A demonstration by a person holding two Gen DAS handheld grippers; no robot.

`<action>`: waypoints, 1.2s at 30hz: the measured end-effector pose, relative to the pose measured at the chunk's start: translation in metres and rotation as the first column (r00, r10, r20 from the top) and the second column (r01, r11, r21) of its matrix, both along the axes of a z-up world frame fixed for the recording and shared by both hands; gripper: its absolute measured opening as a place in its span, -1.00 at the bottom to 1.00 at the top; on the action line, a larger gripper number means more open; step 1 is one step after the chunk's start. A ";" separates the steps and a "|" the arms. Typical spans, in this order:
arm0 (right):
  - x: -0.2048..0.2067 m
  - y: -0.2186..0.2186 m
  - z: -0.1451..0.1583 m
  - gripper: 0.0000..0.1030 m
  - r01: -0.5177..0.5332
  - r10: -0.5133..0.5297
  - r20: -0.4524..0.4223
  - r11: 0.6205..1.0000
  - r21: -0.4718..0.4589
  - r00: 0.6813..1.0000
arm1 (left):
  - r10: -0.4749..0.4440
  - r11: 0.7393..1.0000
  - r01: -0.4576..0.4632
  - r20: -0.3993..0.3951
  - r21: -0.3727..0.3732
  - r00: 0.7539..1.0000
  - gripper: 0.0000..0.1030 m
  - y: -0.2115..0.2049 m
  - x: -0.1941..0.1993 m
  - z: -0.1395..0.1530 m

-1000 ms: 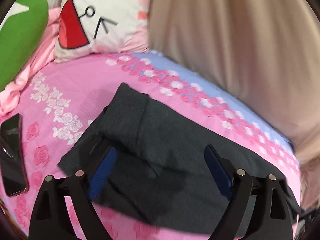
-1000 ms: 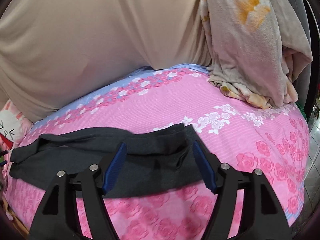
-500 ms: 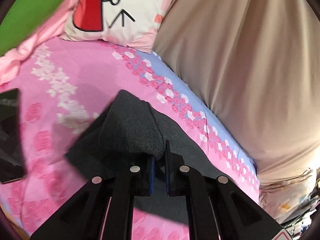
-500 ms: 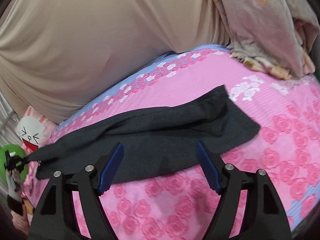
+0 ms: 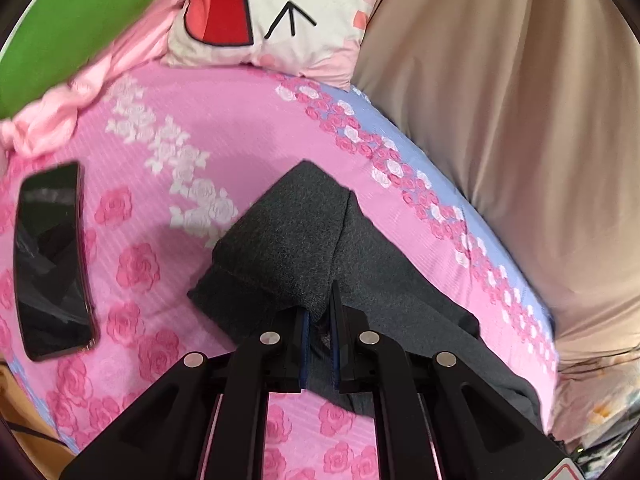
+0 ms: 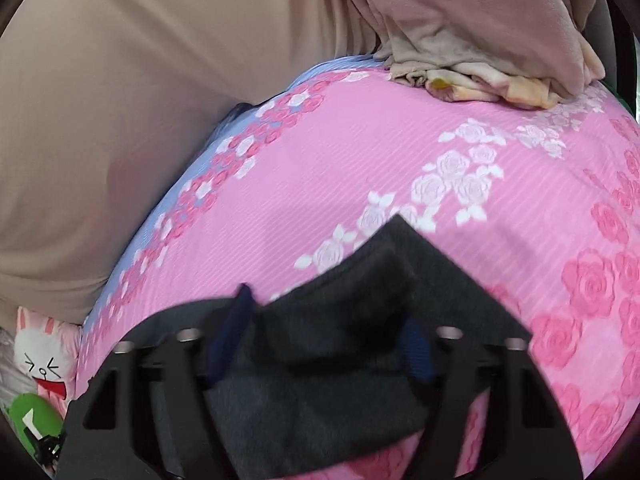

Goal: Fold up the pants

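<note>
A pair of dark charcoal-grey knit pants point(image 5: 304, 248) is lying across a pink bedsheet printed with roses point(image 5: 240, 128), stretched out along the near part of the bed. The left gripper point(image 5: 319, 338), black with blue pads, is clamping a bunched fold of the grey fabric: its jaws are standing almost together with the cloth pinched between them, and the pant end is rising in a small peak just beyond the tips.

The right gripper point(image 6: 320, 344) is at the other end of the pants point(image 6: 360, 300). That view is blurred with motion; the blue pads point(image 6: 230, 334) are showing well apart in the smear, with a mound of grey cloth sitting between them, and the jaws are closing on it. Whether the pads are already pressing the fabric I cannot tell from the blur.

On the left of the bed, well apart from the pants, a black smartphone point(image 5: 50, 260) is lying flat, screen up, on the sheet. At the far left a white cushion with a red-mouthed cartoon face point(image 5: 280, 12) is leaning beside a green cushion point(image 5: 76, 20) and a crumpled pale pink cloth point(image 5: 48, 120). A large beige fabric drape point(image 5: 520, 120) is running along the far side of the bed. At the far right a heap of beige-pink plush blanket point(image 6: 480, 40) is resting on the sheet point(image 6: 360, 152).
</note>
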State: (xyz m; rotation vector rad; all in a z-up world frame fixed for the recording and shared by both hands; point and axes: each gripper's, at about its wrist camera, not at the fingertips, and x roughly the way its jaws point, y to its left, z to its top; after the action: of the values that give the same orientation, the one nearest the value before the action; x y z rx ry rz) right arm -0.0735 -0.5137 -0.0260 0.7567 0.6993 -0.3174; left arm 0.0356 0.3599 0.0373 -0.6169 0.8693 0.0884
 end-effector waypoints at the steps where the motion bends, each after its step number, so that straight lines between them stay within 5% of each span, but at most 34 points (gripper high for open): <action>1: 0.001 -0.002 0.010 -0.90 -0.012 0.011 0.046 1.000 0.010 0.999 | 0.002 1.000 -0.002 0.001 0.005 1.000 -0.89 -0.001 0.003 0.004; 5: -0.038 0.003 0.079 -0.91 -0.017 0.060 0.287 0.989 -0.150 0.956 | -0.003 1.000 0.003 0.051 0.008 0.999 -0.88 -0.001 0.000 0.029; 8: -0.037 0.003 0.063 -0.87 -0.053 0.101 0.157 0.957 -0.284 0.982 | -0.022 0.998 0.021 0.015 0.051 1.000 -0.88 -0.002 -0.002 0.026; 9: -0.036 -0.003 0.037 -0.83 -0.079 0.095 0.050 0.961 -0.265 0.994 | -0.024 0.998 0.025 -0.007 0.065 1.000 -0.88 -0.003 -0.002 0.021; 12: -0.058 -0.008 0.004 -0.72 -0.068 0.071 0.006 0.978 -0.197 0.997 | -0.032 0.998 0.036 -0.085 0.047 0.996 -0.88 0.005 -0.004 -0.008; 14: -0.073 -0.002 -0.002 -0.45 -0.044 0.048 0.018 0.983 -0.178 0.999 | -0.027 1.000 0.028 -0.110 0.012 0.994 -0.87 0.012 -0.007 -0.021; 16: -0.086 0.005 -0.002 0.33 -0.032 0.040 0.044 0.985 -0.169 0.998 | -0.027 1.000 0.028 -0.111 0.007 0.993 -0.87 0.015 -0.009 -0.025; 18: -0.094 0.010 -0.003 0.47 -0.034 0.044 0.058 0.987 -0.159 0.997 | -0.031 0.999 0.034 -0.107 0.019 0.994 -0.87 0.013 -0.009 -0.024; 21: -0.089 0.008 -0.015 0.45 -0.040 0.041 0.006 0.989 -0.140 0.999 | -0.035 0.998 0.039 -0.111 0.038 0.993 -0.87 0.010 -0.005 -0.025; 23: -0.078 0.002 -0.021 -0.04 -0.049 0.045 -0.038 0.993 -0.104 0.998 | -0.037 0.997 0.044 -0.116 0.059 0.993 -0.87 0.008 -0.002 -0.026; 24: -0.073 0.001 -0.020 -0.67 -0.051 0.046 -0.050 0.993 -0.109 0.998 | -0.036 0.996 0.045 -0.120 0.072 0.992 -0.87 0.006 0.000 -0.026; 25: -0.064 -0.001 -0.013 -0.86 -0.064 0.059 -0.043 0.991 -0.117 0.997 | -0.034 0.994 0.046 -0.118 0.095 0.992 -0.87 0.004 0.004 -0.024; 26: -0.061 -0.001 -0.004 -0.86 -0.058 0.056 -0.022 0.989 -0.135 0.998 | -0.027 0.993 0.040 -0.109 0.112 0.994 -0.87 0.003 0.007 -0.021; 29: -0.069 0.006 0.073 -0.87 -0.040 0.091 0.223 0.974 -0.225 0.971 | -0.036 0.990 0.037 -0.006 0.135 0.999 -0.87 0.000 0.008 0.007; 31: -0.077 0.013 0.097 -0.87 -0.032 0.113 0.261 0.955 -0.295 0.959 | -0.050 0.989 0.043 0.053 0.141 0.997 -0.86 0.000 0.003 0.024; 33: -0.073 0.006 0.077 -0.86 -0.043 0.097 0.145 0.942 -0.334 0.985 | -0.069 0.974 0.063 0.018 0.218 0.997 -0.83 -0.006 0.004 0.020; 36: -0.062 -0.015 0.000 -0.73 -0.094 0.061 -0.133 0.962 -0.257 0.989 | -0.066 0.948 0.109 -0.151 0.299 0.986 -0.70 -0.006 0.008 -0.025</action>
State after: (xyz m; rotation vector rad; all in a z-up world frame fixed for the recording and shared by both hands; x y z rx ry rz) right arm -0.1354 -0.5292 -0.0256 0.4581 0.7847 -0.3792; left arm 0.0439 0.3541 0.0119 -0.2815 0.9934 0.1841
